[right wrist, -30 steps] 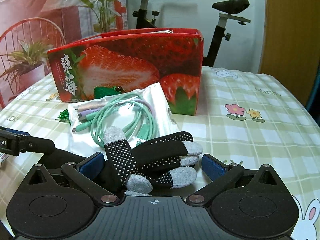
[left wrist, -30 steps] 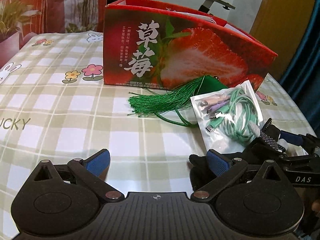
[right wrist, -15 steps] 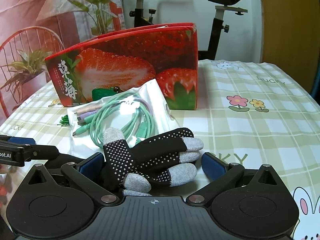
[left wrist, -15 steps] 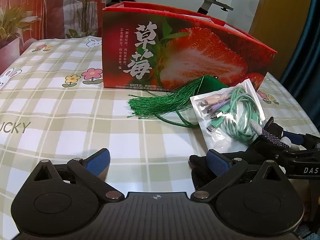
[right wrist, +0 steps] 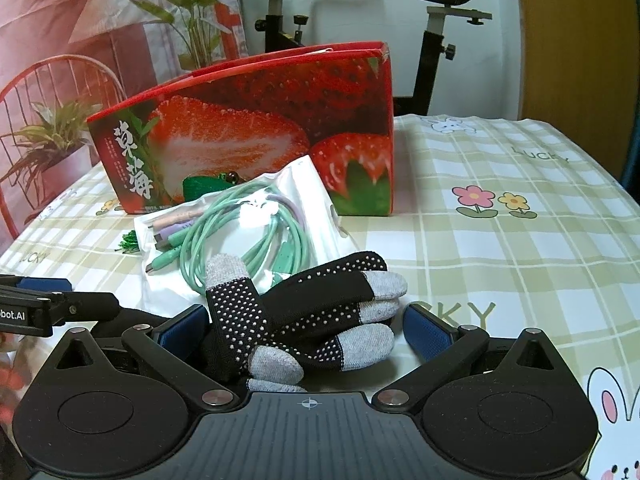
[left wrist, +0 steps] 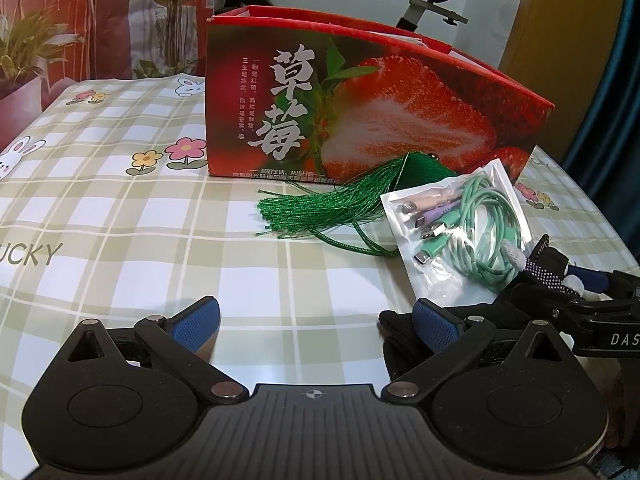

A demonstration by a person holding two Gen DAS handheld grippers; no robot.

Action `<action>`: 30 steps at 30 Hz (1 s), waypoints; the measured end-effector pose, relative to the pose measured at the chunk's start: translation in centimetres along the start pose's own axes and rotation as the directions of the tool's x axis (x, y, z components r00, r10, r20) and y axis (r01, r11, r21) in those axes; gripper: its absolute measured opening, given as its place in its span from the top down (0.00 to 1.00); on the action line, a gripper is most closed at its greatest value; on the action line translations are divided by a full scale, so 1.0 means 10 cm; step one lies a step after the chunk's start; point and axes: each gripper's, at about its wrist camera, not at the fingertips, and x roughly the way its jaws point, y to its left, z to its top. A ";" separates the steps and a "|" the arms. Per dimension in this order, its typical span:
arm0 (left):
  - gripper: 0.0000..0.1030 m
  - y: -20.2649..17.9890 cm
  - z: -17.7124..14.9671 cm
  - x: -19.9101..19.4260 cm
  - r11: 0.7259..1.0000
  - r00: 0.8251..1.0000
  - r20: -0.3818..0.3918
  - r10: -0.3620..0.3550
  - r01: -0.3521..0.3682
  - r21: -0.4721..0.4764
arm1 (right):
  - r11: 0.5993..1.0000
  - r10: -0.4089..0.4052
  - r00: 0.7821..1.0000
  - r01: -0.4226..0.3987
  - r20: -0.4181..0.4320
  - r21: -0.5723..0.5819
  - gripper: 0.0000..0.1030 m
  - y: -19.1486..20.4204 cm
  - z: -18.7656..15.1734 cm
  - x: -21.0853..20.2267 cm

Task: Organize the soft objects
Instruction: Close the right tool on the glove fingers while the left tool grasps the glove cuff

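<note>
Between the spread right gripper pads lies a black, white-dotted, grey-tipped glove; left gripper released.

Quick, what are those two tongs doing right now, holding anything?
Left tongs: open, holding nothing; one pad sits beside the black glove's cuff.
Right tongs: open, straddling the glove, not clamped on it.

The left tool is hovering low with its jaws spread wide. The right tool is sitting just beside it, jaws likewise gaping apart.
</note>
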 end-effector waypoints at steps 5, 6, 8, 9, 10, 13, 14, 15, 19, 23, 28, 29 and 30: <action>0.00 0.01 0.00 0.00 1.000 1.000 -0.002 0.001 -0.001 0.010 | 1.000 -0.011 1.000 0.011 -0.011 0.001 0.00 0.02 0.01 0.00; 0.00 0.01 0.00 0.00 1.000 1.000 -0.003 0.000 0.000 0.012 | 1.000 -0.013 1.000 0.013 -0.012 0.002 0.00 0.02 0.01 0.00; 0.00 0.01 0.00 0.00 1.000 1.000 -0.006 -0.003 0.003 0.015 | 1.000 -0.015 1.000 0.015 -0.013 0.003 0.00 0.02 0.01 0.00; 0.00 0.01 0.00 0.00 1.000 1.000 -0.008 -0.007 0.007 0.015 | 1.000 -0.016 1.000 0.016 -0.015 0.004 0.00 0.02 0.01 0.00; 0.00 0.02 0.01 0.00 1.000 1.000 -0.011 -0.012 0.012 0.016 | 1.000 -0.019 1.000 0.019 -0.016 0.004 0.00 0.02 0.01 0.00; 0.00 0.04 0.01 -0.01 1.000 1.000 -0.016 -0.026 0.027 0.008 | 0.999 -0.031 0.999 0.031 -0.026 0.007 0.00 0.06 0.01 0.00; 0.00 0.05 0.01 -0.02 1.000 0.999 -0.016 -0.031 0.032 0.002 | 0.999 -0.035 0.999 0.035 -0.031 0.008 0.00 0.07 0.01 0.00; 0.00 0.06 0.01 -0.02 0.999 0.999 -0.016 -0.036 0.036 -0.003 | 0.999 -0.038 0.999 0.038 -0.037 0.007 0.00 0.09 0.02 0.00; 0.05 0.08 0.01 -0.05 0.999 0.999 -0.011 -0.039 0.039 -0.007 | 0.999 -0.042 0.997 0.043 -0.059 0.011 0.00 0.16 0.02 0.00; 0.12 0.10 0.04 -0.14 0.999 0.998 0.036 -0.049 0.049 -0.010 | 0.992 -0.124 0.989 0.126 -0.084 0.023 0.00 0.28 0.06 0.08; 0.20 0.14 0.05 -0.23 0.996 0.994 0.076 -0.078 0.080 -0.028 | 0.978 -0.207 0.972 0.204 -0.110 -0.033 0.00 0.57 0.09 0.26; 0.23 0.15 0.05 -0.23 0.995 0.993 0.076 -0.092 0.094 -0.030 | 0.980 -0.199 0.973 0.196 -0.112 -0.038 0.00 0.61 0.10 0.29; 0.26 0.16 0.05 -0.23 0.994 0.992 0.074 -0.103 0.105 -0.030 | 0.981 -0.193 0.975 0.189 -0.109 -0.045 0.00 0.64 0.10 0.31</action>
